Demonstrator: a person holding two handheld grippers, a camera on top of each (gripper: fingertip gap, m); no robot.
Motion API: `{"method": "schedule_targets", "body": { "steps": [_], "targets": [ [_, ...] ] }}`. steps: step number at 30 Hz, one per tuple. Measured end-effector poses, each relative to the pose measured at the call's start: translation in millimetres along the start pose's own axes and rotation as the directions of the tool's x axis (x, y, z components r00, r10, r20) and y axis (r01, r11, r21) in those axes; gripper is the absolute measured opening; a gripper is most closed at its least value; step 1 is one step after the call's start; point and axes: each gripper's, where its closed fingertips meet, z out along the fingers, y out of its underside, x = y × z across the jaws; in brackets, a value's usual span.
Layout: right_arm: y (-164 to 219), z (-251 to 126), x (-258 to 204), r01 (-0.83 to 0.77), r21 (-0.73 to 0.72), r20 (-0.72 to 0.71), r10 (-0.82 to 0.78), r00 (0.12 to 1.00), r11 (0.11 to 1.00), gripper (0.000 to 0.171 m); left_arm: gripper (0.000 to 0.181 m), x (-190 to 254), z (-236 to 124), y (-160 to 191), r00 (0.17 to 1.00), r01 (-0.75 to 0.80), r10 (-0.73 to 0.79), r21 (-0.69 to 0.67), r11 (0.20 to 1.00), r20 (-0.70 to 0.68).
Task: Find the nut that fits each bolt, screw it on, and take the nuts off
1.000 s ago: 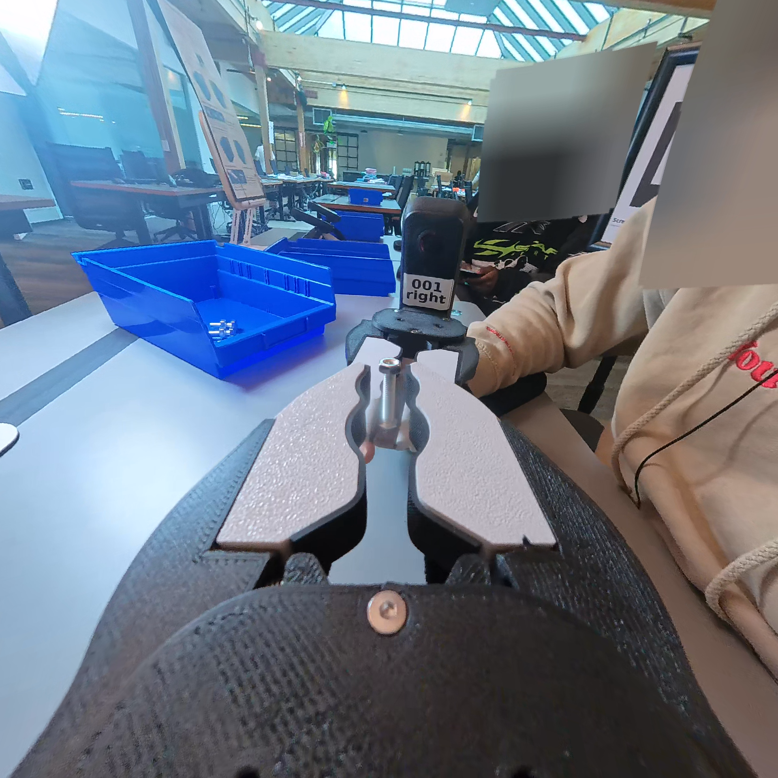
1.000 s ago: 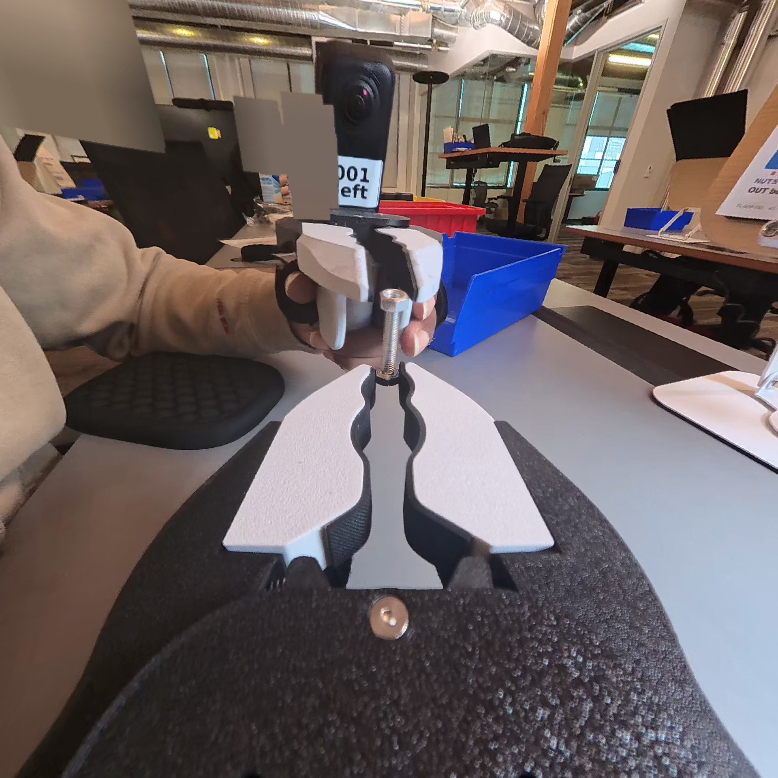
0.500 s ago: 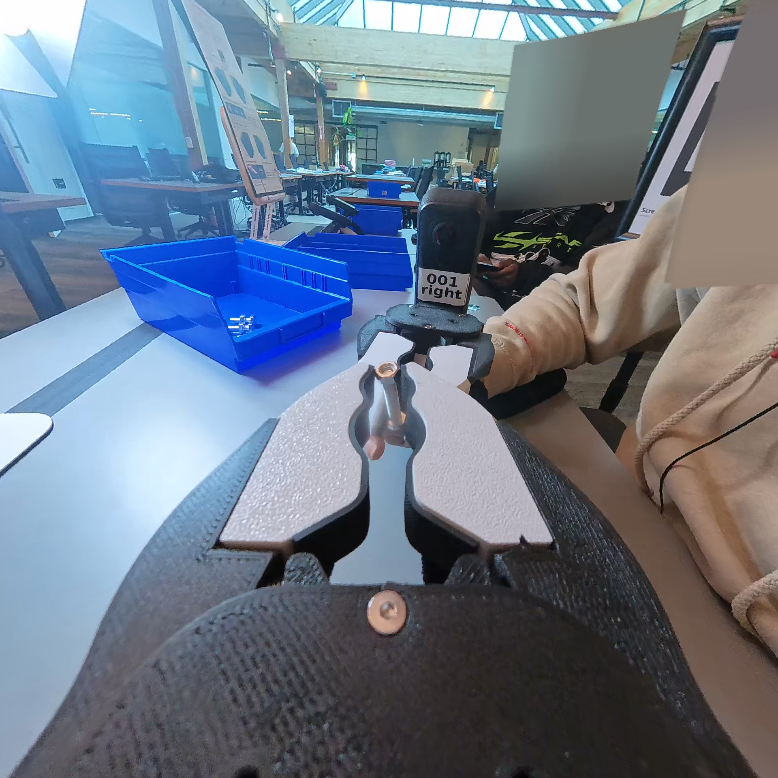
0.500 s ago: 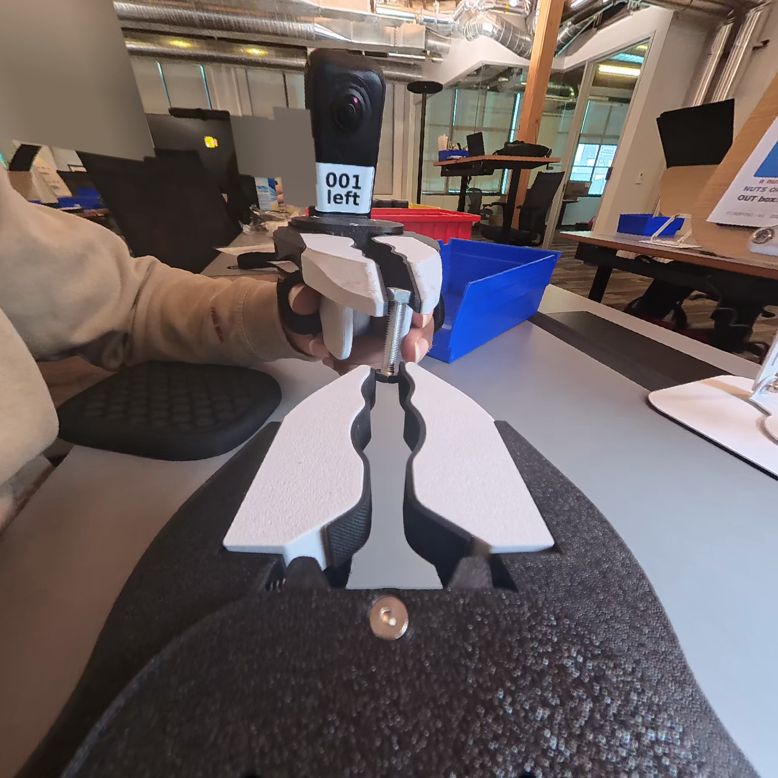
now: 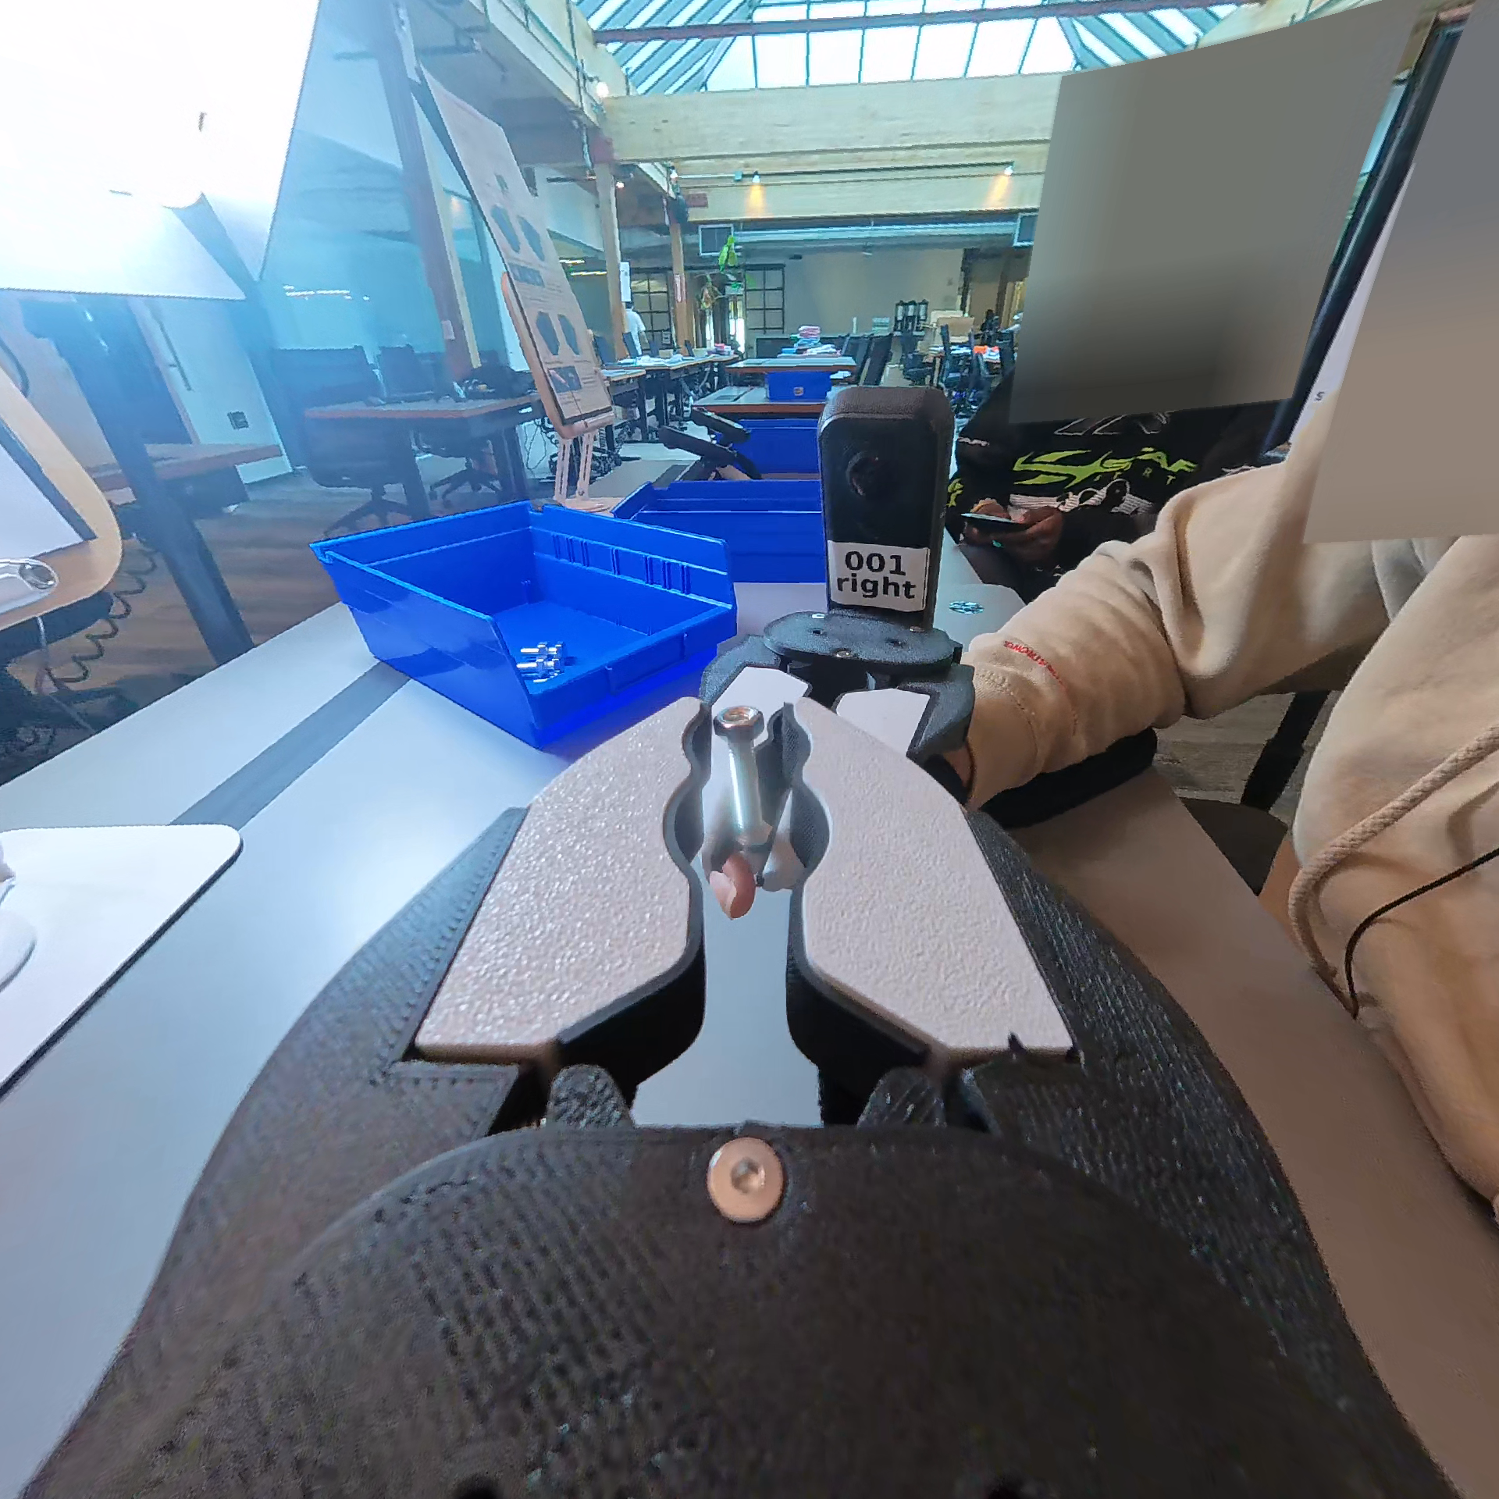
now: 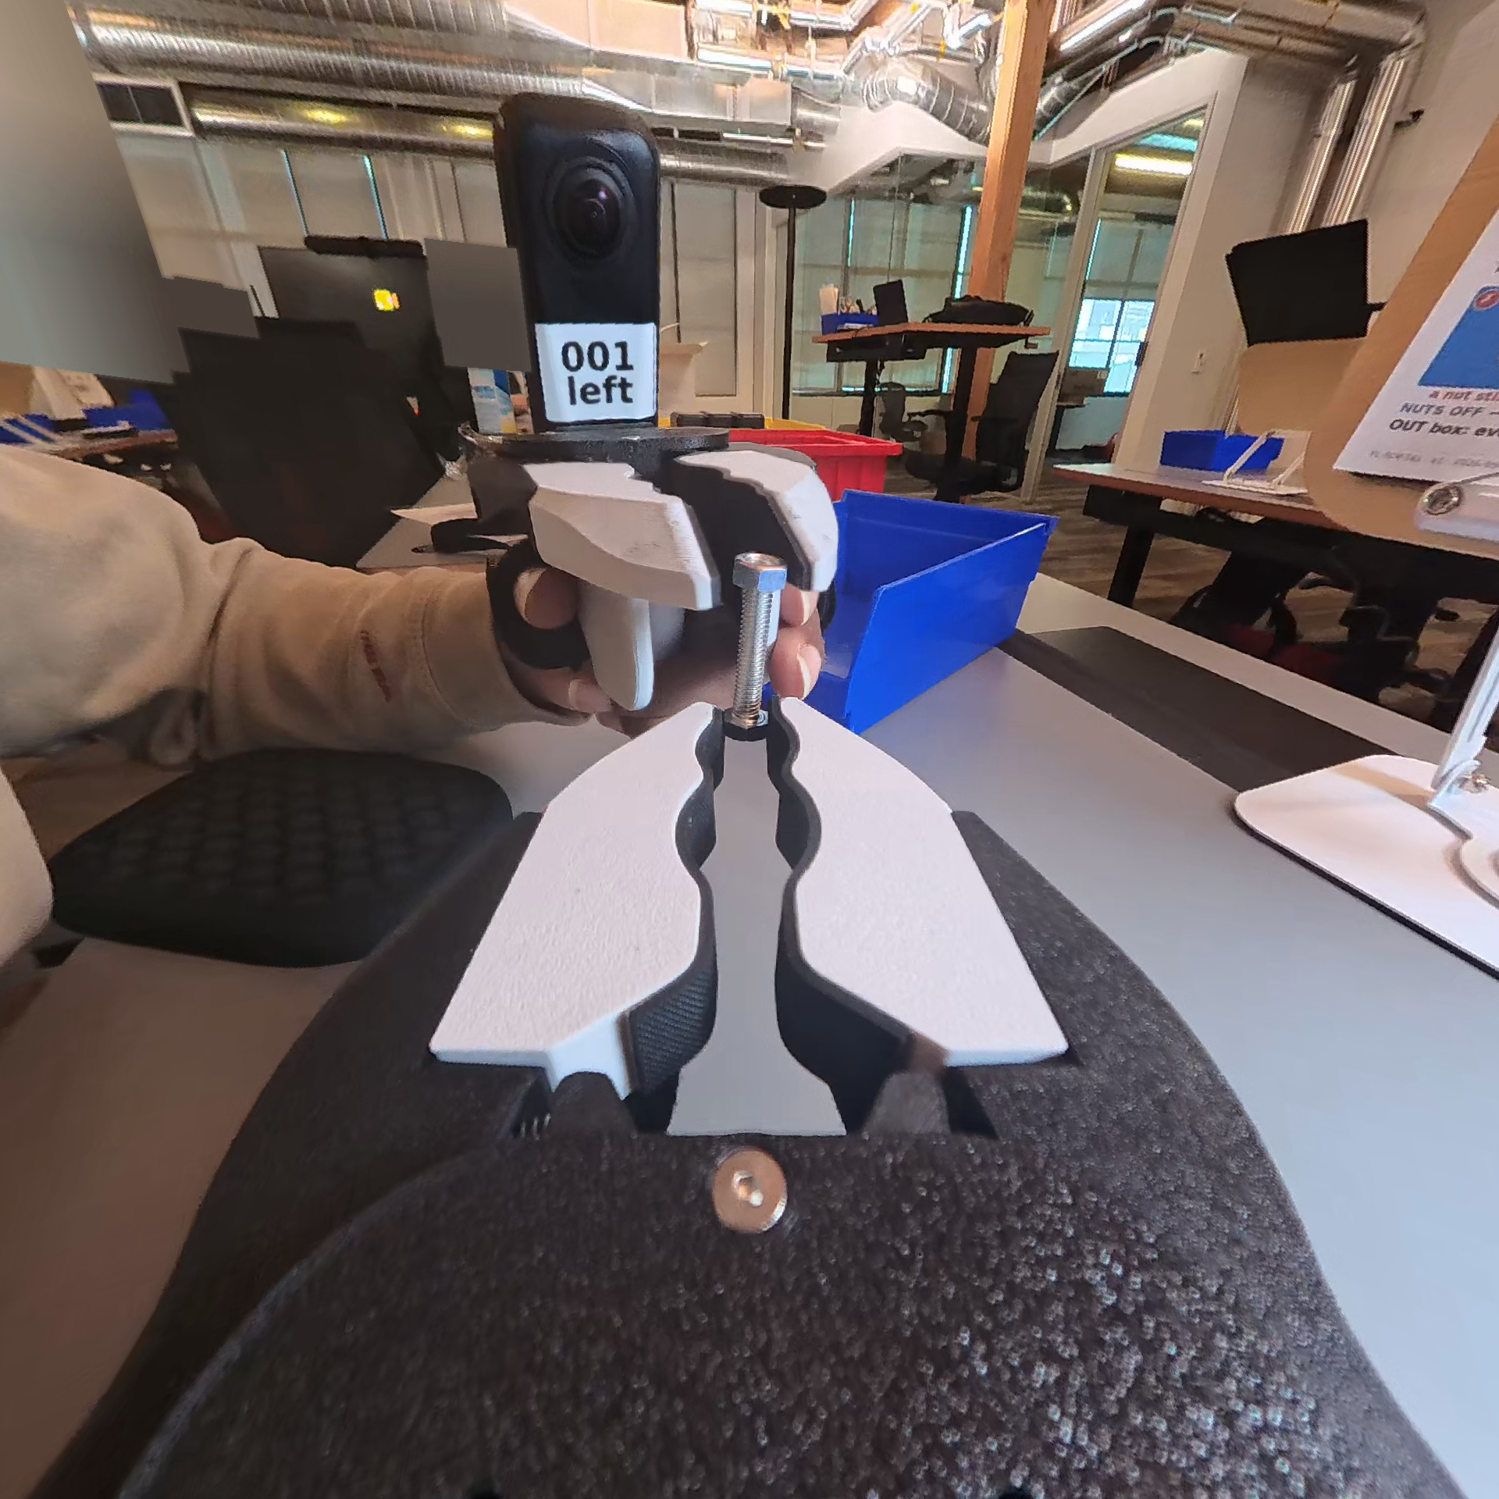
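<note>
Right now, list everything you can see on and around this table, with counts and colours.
bolt: one, silver, upright between both grippers' tips
blue bins: two, on the table; the nearer holds small silver parts
red bin: one, behind
pad: one, black, table edge
stand base: one, white, on the table
table: one, grey
left gripper: white fingers around bolt head; grip unclear
right gripper: white fingers shut on bolt's lower end

Bare grey counter [image 5: 268, 811] lies open between the open-fronted blue plastic bin [image 5: 454, 600] and the left gripper [image 5: 742, 722]. Beyond the bin's front corner the right gripper [image 5: 819, 702] blocks passage; a white flat stand base [image 5: 105, 892] lies well left.
</note>
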Motion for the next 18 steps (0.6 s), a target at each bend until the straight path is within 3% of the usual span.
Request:
{"method": "schedule_targets", "body": {
  "steps": [10, 18],
  "targets": [
    [-10.6, -11.4, 3.8, 0.016, 0.062, -0.012, -0.015, 1.000, 0.998, 0.010, 0.012, -9.1, -6.9, -1.6, 0.998, 0.060, -0.060, 0.039, 0.997, -0.002],
    [-3.6, -8.3, 3.3, 0.020, 0.032, -0.017, -0.019, 1.000, 0.999, 0.010, 0.017, -6.1, 0.8, -0.3, 0.998, 0.062, -0.062, 0.028, 0.998, 0.014]
  ]
}}
